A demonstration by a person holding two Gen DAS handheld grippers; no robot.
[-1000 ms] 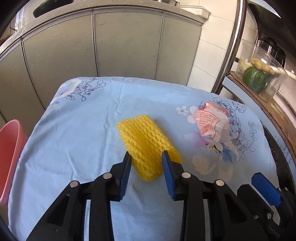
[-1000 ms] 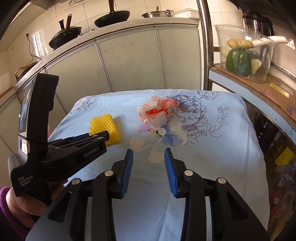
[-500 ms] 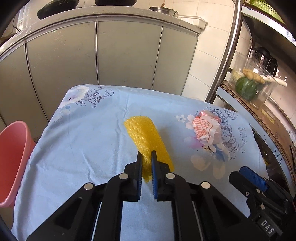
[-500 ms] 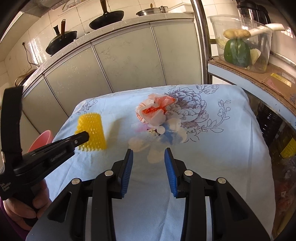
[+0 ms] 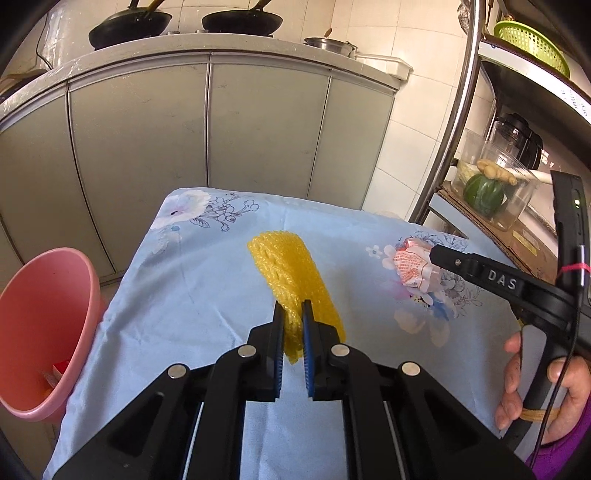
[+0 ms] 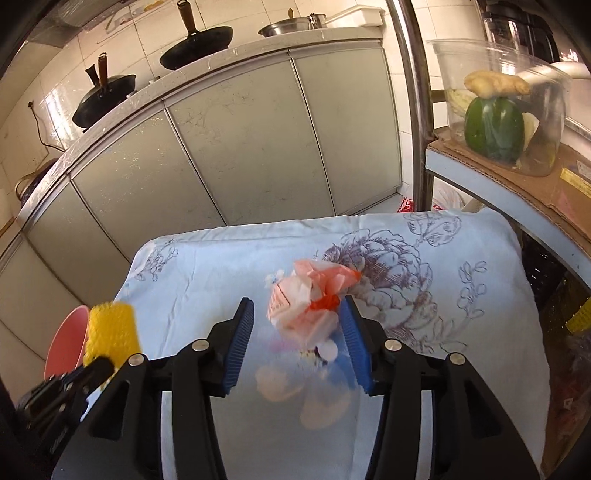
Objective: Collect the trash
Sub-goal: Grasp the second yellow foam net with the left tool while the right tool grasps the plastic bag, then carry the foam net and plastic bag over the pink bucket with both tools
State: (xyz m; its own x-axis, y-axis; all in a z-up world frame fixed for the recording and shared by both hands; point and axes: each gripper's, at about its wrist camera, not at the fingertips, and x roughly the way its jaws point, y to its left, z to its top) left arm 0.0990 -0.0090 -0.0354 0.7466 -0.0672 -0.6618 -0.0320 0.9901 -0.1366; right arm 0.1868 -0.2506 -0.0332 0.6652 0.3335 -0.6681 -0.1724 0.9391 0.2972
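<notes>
Left gripper [image 5: 293, 325]: fingers pinching the near end of the yellow foam net [image 5: 291, 273], which reaches away from them over the cloth.
Right gripper [image 6: 297, 341]: fingers spread, having just been opening – the crumpled wrapper [image 6: 310, 302] sits between them; its right edge is at the right pad, the left pad is apart from it.
Person's hand [image 5: 535, 384]: around the right gripper's handle, at the right edge of the left view.
Surface [image 5: 207, 280]: draped in a pale blue flowered cloth – net to the left, wrapper to the right, well apart.
Pink bin [image 5: 44, 325]: beside the surface's left edge, something red inside.
Cabinet doors [image 5: 207, 129]: grey, beyond the surface.
Woks [image 5: 240, 22]: on the counter above.
</notes>
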